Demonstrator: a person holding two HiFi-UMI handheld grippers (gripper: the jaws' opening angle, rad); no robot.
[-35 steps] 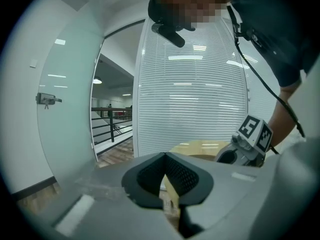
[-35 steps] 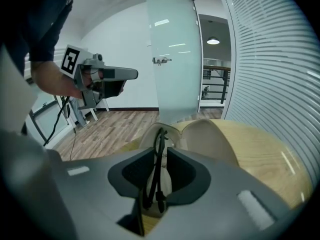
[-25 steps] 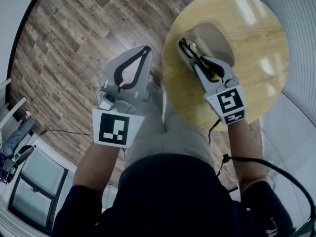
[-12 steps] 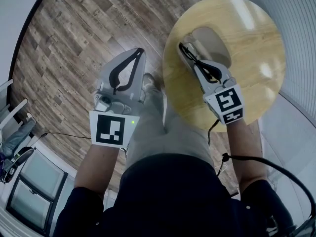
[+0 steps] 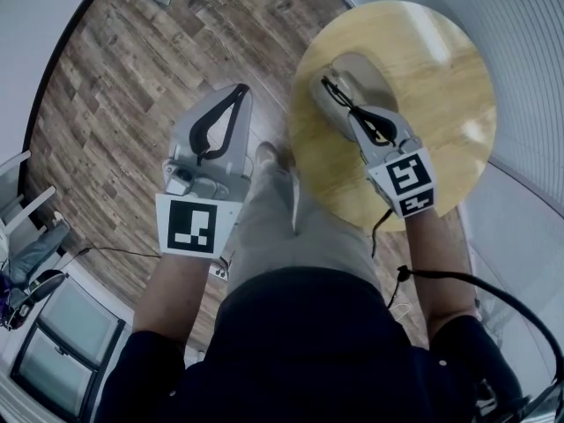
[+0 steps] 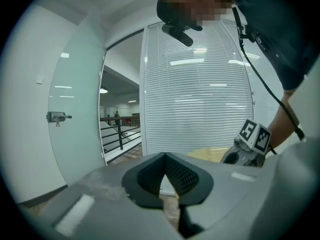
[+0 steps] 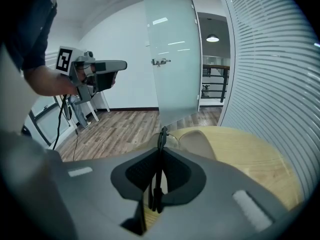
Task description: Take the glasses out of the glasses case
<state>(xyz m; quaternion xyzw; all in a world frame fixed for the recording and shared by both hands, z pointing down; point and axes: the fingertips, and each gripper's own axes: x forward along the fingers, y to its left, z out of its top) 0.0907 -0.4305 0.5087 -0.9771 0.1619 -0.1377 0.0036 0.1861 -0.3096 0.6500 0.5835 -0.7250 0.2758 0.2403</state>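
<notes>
A grey glasses case point(image 5: 374, 67) lies open on the round wooden table point(image 5: 445, 95). My right gripper point(image 5: 339, 95) reaches over the case's near end and is shut on the black-framed glasses point(image 5: 330, 85). In the right gripper view the thin black frame point(image 7: 161, 134) stands pinched between the jaws, with the case point(image 7: 199, 143) just beyond them. My left gripper point(image 5: 238, 91) hovers over the floor left of the table, shut with nothing in it. Its pads point(image 6: 186, 173) meet at the tips in the left gripper view.
Wood-plank floor point(image 5: 115, 77) spreads left of the table. A slatted blind wall point(image 7: 270, 79) curves behind the table, and a frosted glass door point(image 7: 172, 59) stands beside it. White furniture legs point(image 5: 22, 201) and a cable point(image 5: 106, 234) lie at the far left.
My left gripper has drifted a little to the left, away from the table edge. The right gripper still holds the glasses over the case, nearly in place.
</notes>
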